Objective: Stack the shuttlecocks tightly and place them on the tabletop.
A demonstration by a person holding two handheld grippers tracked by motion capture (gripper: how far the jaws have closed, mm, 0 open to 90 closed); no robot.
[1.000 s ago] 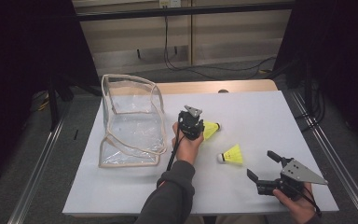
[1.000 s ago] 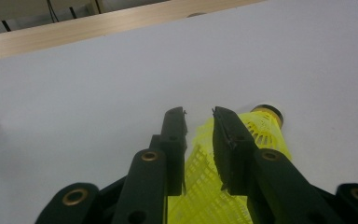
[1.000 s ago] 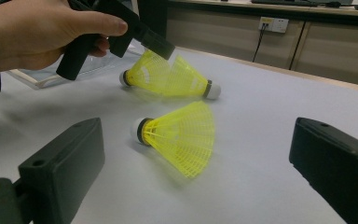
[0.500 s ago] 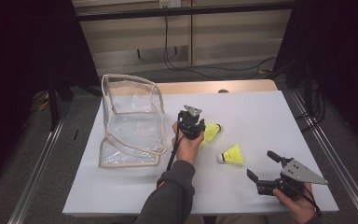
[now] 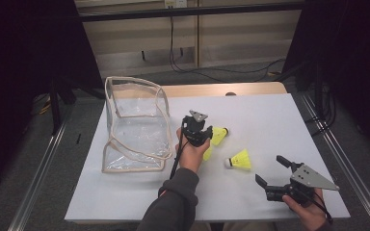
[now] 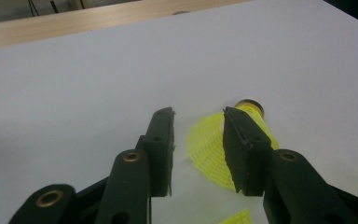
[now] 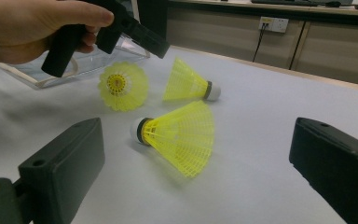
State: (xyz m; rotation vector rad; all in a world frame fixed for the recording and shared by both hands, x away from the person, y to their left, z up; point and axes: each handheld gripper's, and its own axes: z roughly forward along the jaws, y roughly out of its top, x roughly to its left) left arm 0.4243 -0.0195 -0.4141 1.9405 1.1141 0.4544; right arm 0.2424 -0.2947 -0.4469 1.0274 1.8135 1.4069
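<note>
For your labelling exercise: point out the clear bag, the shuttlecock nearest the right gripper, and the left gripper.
Clear bag [image 5: 134,126], high view, on its clear side wall.
Nearest shuttlecock [image 7: 179,132], right gripper view, on its yellow skirt.
Left gripper [image 6: 197,140], left gripper view, midway between its jaws.

A clear plastic pouch [image 5: 135,126] with beige piping stands open on the white bench [image 5: 270,120], at about nine o'clock on it. A strip of bare wood edge [image 5: 212,90] runs along twelve o'clock. Beyond it, black cables [image 5: 183,57] hang before pale cabinet doors [image 5: 241,38], and a wall socket [image 7: 271,23] sits above them.
</note>
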